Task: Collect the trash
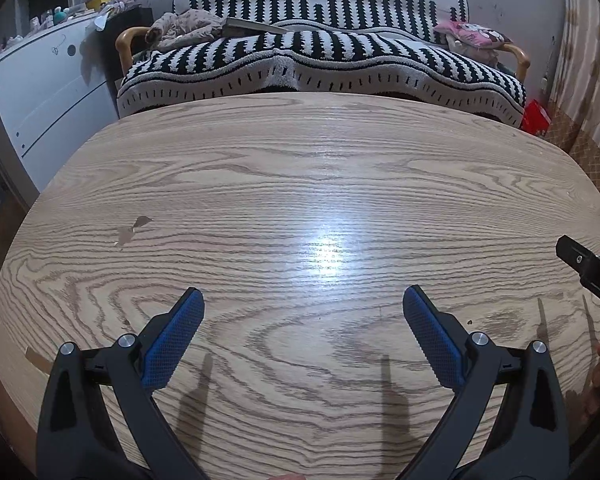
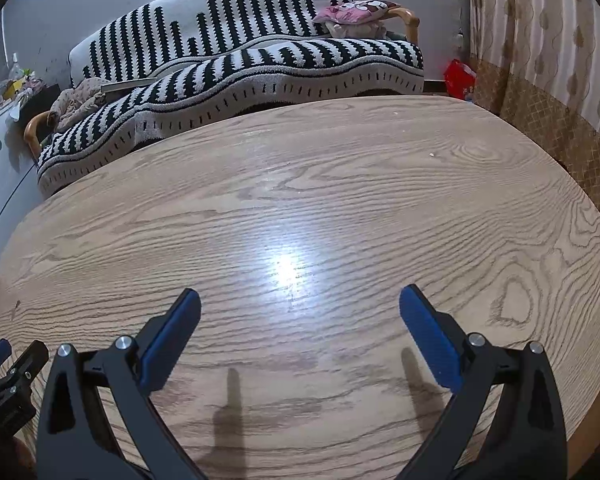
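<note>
My left gripper (image 1: 303, 300) is open and empty, low over a wooden table (image 1: 300, 184). My right gripper (image 2: 300, 300) is open and empty over the same table (image 2: 340, 184). A small torn scrap or chipped mark (image 1: 134, 229) lies on the table to the far left of the left gripper. A tiny white crumb (image 2: 432, 155) lies far right in the right wrist view. Part of the right gripper (image 1: 588, 268) shows at the right edge of the left wrist view. Part of the left gripper (image 2: 8, 376) shows at the lower left of the right wrist view.
A sofa with a black-and-white striped cover (image 1: 320, 60) stands behind the table. A white cabinet (image 1: 48, 88) is at the left. A red bag (image 2: 458, 76) sits on the floor by the curtain (image 2: 540, 60). A pink cushion (image 1: 474, 34) lies on the sofa.
</note>
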The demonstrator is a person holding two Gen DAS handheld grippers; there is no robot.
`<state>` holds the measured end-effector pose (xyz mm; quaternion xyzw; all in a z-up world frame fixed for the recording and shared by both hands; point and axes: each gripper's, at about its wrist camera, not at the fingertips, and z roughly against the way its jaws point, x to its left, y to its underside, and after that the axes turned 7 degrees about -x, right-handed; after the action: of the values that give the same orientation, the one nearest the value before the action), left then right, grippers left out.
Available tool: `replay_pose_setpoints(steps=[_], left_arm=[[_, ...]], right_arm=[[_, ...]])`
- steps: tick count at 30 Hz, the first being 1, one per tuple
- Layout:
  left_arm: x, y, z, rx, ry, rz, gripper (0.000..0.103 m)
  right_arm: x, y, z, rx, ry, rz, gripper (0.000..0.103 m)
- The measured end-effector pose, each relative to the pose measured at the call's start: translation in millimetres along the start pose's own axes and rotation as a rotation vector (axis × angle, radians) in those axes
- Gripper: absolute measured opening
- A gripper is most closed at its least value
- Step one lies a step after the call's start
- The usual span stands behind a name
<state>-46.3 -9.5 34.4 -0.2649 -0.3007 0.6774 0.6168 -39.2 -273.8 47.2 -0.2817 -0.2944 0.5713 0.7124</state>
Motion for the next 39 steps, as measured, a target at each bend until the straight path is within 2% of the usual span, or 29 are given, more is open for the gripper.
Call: replay_pose_setpoints(steps=[30, 39], left_arm=[[1, 5, 0, 0.014, -0.021, 0.026, 0.097], [-8, 4, 2, 0.006, 0.001, -0.024, 0.097]], right_arm=[[0, 0, -2, 0.009, -0.004, 0.026, 0.096], [-1, 1, -4, 0.02, -0.005, 0.042, 0.096]])
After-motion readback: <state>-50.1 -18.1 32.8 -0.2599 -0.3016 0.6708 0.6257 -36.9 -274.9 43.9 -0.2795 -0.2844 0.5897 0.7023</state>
